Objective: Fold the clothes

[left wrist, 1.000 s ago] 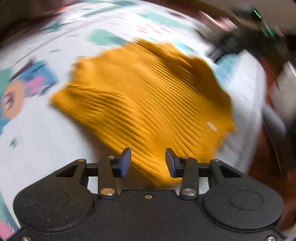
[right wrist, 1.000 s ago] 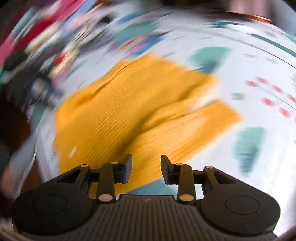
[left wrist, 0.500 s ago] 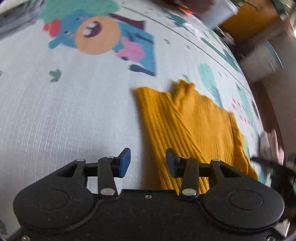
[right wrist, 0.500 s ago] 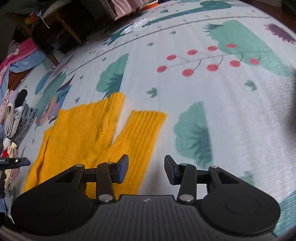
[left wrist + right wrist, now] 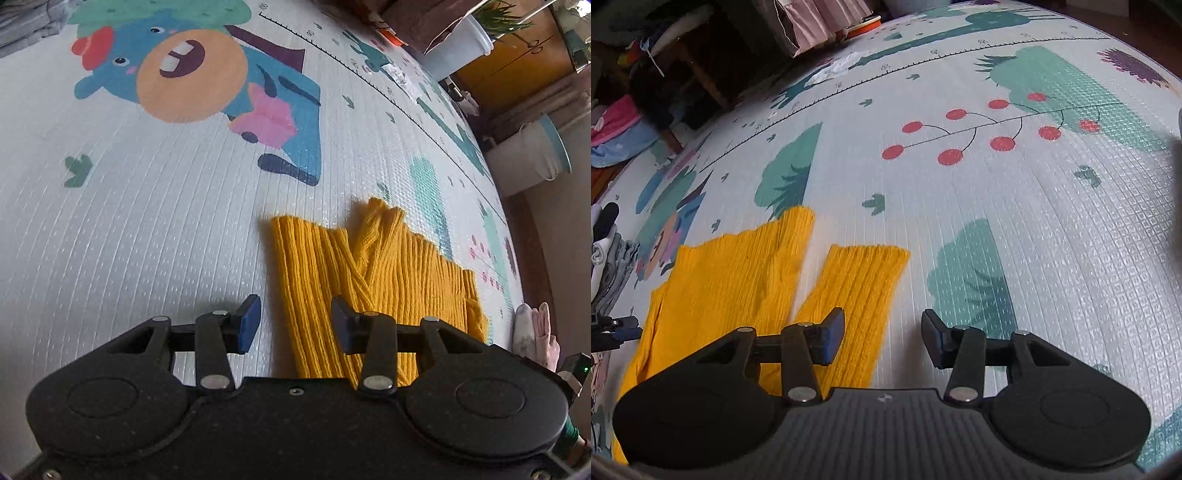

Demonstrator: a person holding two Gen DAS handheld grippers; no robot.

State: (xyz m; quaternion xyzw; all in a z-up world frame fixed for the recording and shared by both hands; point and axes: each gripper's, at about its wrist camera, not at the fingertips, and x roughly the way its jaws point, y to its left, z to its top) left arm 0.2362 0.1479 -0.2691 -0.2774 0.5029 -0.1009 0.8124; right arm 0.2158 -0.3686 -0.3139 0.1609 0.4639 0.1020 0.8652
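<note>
- Hovering: your left tongs [image 5: 295, 323] and right tongs [image 5: 882, 339] gape wide, holding nothing.
- Yellow knit sweater [image 5: 388, 273] lies flat on play mat [image 5: 997, 240], sleeves toward 12 o'clock.
- Pinch each sleeve cuff squarely; fold inward evenly.

The near part of the yellow sweater [image 5: 373, 273] is hidden behind the left gripper [image 5: 295, 319]. In the right wrist view, the right gripper [image 5: 882, 336] covers its lower portion. A grey blur [image 5: 1174, 206] at that view's right edge cannot be identified.
</note>
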